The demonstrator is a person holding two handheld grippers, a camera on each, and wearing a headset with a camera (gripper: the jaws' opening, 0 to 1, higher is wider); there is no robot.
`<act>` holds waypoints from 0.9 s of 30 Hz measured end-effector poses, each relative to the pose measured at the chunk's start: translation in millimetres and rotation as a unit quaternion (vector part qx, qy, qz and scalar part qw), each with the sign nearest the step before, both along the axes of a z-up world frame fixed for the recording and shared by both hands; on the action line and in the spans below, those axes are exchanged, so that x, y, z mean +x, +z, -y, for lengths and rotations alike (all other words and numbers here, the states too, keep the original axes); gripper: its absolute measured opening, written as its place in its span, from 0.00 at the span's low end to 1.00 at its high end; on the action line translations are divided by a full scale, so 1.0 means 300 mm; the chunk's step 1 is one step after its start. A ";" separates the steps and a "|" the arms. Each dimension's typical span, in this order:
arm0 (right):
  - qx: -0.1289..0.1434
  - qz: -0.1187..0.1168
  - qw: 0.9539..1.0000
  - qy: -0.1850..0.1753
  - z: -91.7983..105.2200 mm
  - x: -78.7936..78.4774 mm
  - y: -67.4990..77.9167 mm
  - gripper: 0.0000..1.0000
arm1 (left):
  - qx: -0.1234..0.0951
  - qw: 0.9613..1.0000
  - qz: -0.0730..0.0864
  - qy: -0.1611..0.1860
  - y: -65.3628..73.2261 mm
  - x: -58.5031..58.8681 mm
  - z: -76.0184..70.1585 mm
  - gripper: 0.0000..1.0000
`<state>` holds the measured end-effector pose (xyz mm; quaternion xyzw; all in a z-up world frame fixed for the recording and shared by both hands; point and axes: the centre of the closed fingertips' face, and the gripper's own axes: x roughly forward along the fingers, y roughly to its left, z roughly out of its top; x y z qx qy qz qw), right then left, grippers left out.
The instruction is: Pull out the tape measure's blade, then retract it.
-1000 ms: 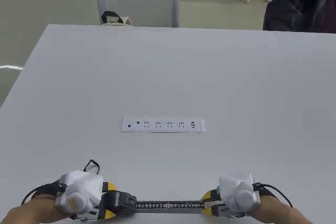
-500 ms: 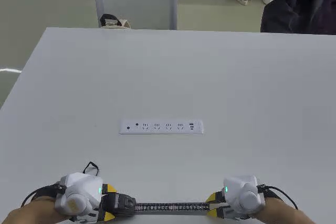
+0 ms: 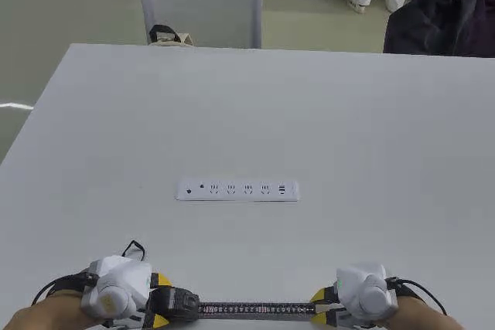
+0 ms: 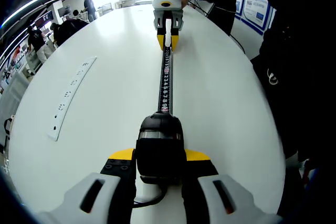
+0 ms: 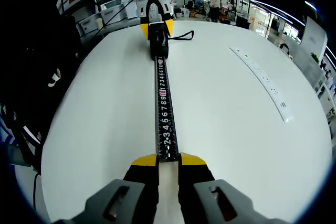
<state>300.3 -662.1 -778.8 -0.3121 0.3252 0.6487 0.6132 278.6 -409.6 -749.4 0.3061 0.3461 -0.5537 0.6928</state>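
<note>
The black tape measure case (image 4: 160, 144) sits clamped between the jaws of my left gripper (image 4: 159, 157), low on the table's near edge (image 3: 174, 307). Its dark numbered blade (image 3: 255, 311) (image 5: 163, 109) runs flat over the white table (image 3: 247, 113) to my right gripper (image 3: 319, 306), which is shut on the blade's tip (image 5: 168, 157). In the left gripper view the blade (image 4: 165, 80) stretches ahead to the right gripper (image 4: 168, 38). The right gripper view has the case (image 5: 158, 40) far ahead, held by the left gripper (image 5: 156, 27), its wrist cord looping beside it.
A white power strip (image 3: 237, 190) lies flat mid-table, beyond the blade. A grey chair (image 3: 201, 11) stands at the far edge, with a dark garment (image 3: 445, 13) at the back right. My body is close along the near edge.
The right gripper has slid further right with the blade tip, so more blade is drawn out of the case. The left gripper has stayed about where it was.
</note>
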 end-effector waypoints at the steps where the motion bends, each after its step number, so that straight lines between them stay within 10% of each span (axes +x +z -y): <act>1: -0.001 0.000 1.000 0.000 0.003 0.001 -0.001 0.11 | 0.000 1.000 0.000 0.000 -0.001 0.000 0.000 0.29; 27: -0.017 0.001 1.000 -0.004 0.044 0.002 -0.021 0.13 | 0.001 1.000 0.002 -0.013 -0.019 0.005 0.004 0.30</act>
